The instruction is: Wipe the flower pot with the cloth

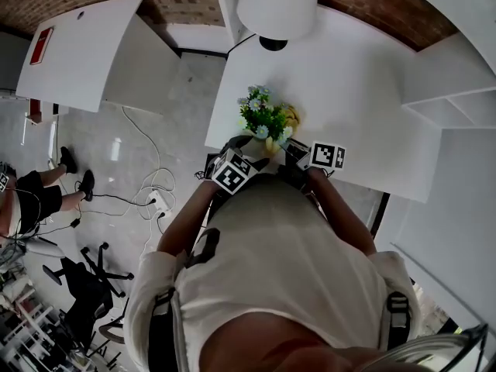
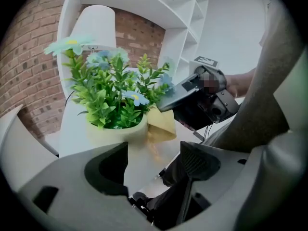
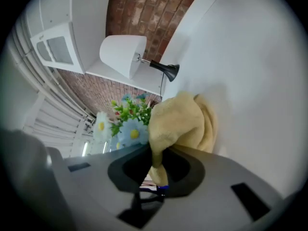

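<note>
Flower pot (image 2: 118,133) stands at the near edge of the desk (image 1: 349,76), towards its left corner, with the right tool (image 3: 156,170) clenched on the yellow cloth (image 3: 180,121) lying against its side and the left tool (image 2: 156,160) released, jaws apart just before it.

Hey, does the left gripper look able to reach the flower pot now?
Probably yes: the left gripper has its jaws apart and the flower pot sits just ahead with nothing between. The cloth held by the right gripper hangs beside it.
</note>
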`<control>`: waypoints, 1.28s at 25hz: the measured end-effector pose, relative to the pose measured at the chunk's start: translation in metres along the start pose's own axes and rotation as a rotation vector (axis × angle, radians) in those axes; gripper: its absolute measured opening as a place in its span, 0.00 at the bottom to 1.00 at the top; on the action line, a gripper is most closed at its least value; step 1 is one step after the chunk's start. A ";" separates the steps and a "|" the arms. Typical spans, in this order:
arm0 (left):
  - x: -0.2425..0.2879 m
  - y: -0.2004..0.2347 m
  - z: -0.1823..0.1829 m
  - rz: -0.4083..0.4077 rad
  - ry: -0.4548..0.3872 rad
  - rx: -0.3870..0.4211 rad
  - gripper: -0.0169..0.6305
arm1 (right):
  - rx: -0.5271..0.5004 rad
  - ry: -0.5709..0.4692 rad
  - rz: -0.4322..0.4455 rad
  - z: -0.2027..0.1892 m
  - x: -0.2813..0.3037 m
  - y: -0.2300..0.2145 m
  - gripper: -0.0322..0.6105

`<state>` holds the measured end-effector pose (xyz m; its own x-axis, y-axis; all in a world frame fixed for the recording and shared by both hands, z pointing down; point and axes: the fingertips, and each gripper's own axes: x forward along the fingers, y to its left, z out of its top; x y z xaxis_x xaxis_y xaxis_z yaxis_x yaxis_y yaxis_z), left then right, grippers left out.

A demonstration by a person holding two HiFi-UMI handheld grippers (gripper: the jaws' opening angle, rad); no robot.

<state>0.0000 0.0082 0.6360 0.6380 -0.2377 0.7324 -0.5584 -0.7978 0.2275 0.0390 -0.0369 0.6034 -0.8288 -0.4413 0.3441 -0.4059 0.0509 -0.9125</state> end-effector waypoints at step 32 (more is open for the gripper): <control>-0.015 0.073 0.025 0.155 -0.081 0.139 0.57 | -0.135 0.131 -0.134 -0.008 0.011 -0.023 0.14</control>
<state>-0.0366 -0.0602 0.6254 0.5935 -0.4030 0.6967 -0.5785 -0.8154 0.0211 0.0360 -0.0354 0.6298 -0.8032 -0.3326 0.4942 -0.5564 0.1225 -0.8218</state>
